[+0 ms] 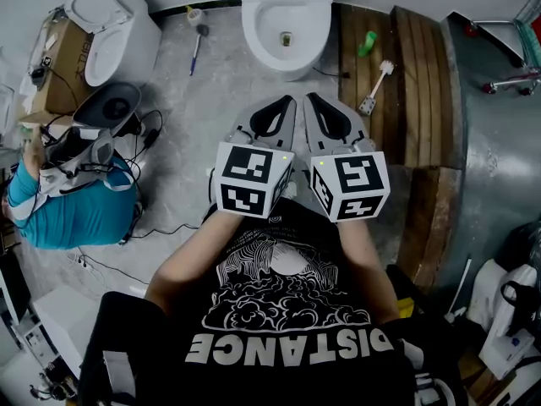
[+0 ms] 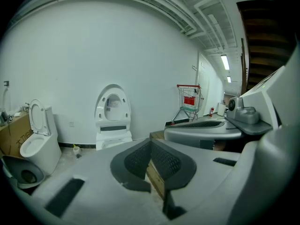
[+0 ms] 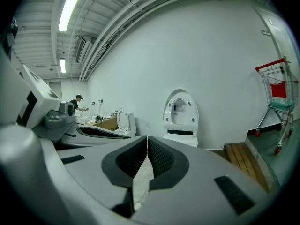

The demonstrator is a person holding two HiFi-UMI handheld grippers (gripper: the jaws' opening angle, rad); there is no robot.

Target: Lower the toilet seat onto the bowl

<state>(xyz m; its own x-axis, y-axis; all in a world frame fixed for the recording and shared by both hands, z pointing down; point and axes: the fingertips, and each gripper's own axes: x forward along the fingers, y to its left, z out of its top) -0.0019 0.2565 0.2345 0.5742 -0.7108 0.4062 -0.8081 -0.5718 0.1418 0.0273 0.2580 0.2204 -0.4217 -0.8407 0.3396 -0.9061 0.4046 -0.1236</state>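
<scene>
Underfoot lies a grey concrete floor (image 1: 182, 125), closed off ahead of the grippers by a plain white wall (image 2: 93, 55).

Straight ahead of both grippers stands the toilet (image 1: 286, 24), well apart from them. Its bowl is uncovered and its seat (image 2: 113, 108) stands upright against the wall. To the right of the right gripper (image 1: 311, 98) runs a wooden platform (image 1: 406, 74) with a white brush (image 1: 376, 83) lying on it. Farther right, a red cart (image 2: 188, 100) stands by the wall. To the left of the left gripper (image 1: 287, 100) are a second toilet (image 1: 110, 32) and a cardboard box (image 1: 63, 66). Nearer on that side is a person in a teal top (image 1: 68, 210). A blue-handled brush (image 1: 196, 49) lies on the floor ahead and to the left.

The left gripper's jaws are together, pads meeting at the tip, with nothing between them. The right gripper's jaws are likewise together and empty. Neither gripper touches the toilet or anything else.

Both are held side by side, close together but not touching, in front of the person's chest. They point forward and slightly down toward the bowl. Their marker cubes face up at the head camera. Bare forearms reach out from a black T-shirt (image 1: 287, 311) to carry them, elbows spread to either side.
</scene>
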